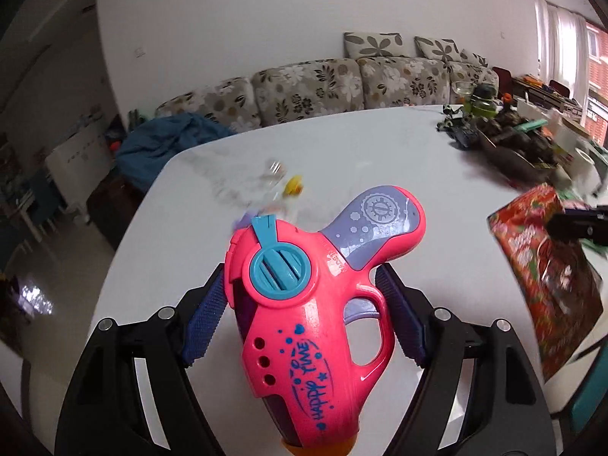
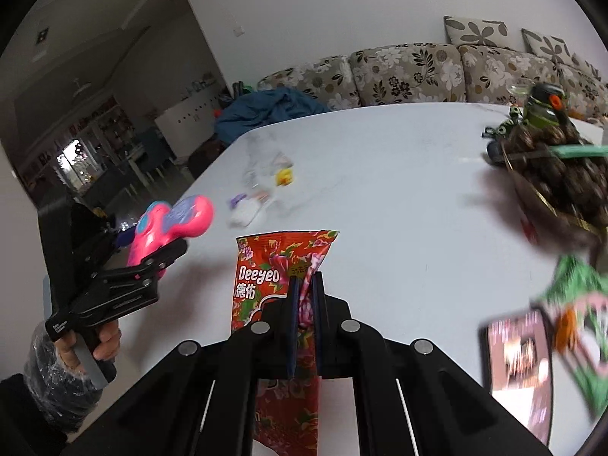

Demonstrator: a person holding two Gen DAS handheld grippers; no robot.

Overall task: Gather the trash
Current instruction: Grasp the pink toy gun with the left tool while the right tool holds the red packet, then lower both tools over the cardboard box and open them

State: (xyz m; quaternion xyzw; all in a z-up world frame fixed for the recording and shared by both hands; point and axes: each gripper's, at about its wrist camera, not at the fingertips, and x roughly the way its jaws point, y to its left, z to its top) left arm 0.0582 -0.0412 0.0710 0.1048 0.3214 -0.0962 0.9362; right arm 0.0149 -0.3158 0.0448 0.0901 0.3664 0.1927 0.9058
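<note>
My left gripper (image 1: 300, 285) is shut on a pink toy gun (image 1: 315, 326) with blue "Happy Time" lettering, its blue pads (image 1: 205, 315) pressing both sides of the body. It holds the toy above the white table (image 1: 380, 152). My right gripper (image 2: 306, 281) is shut on a red flowered "Deeyeo" snack wrapper (image 2: 266, 266), which hangs over the table. The right wrist view shows the left gripper (image 2: 148, 243) with the toy gun (image 2: 171, 220) at the left. Small trash lies further back: a yellow scrap (image 2: 285, 176), clear plastic (image 2: 262, 174), a white tissue (image 2: 245, 212) and a purple scrap (image 2: 237, 200).
A dark pile of toys (image 2: 551, 174) with a green bottle (image 2: 539, 110) crowds the table's back right. A green packet (image 2: 577, 304) and a phone-like screen (image 2: 520, 353) blur at the right. A flowered sofa (image 1: 323, 83) with blue cloth (image 1: 163, 148) stands behind.
</note>
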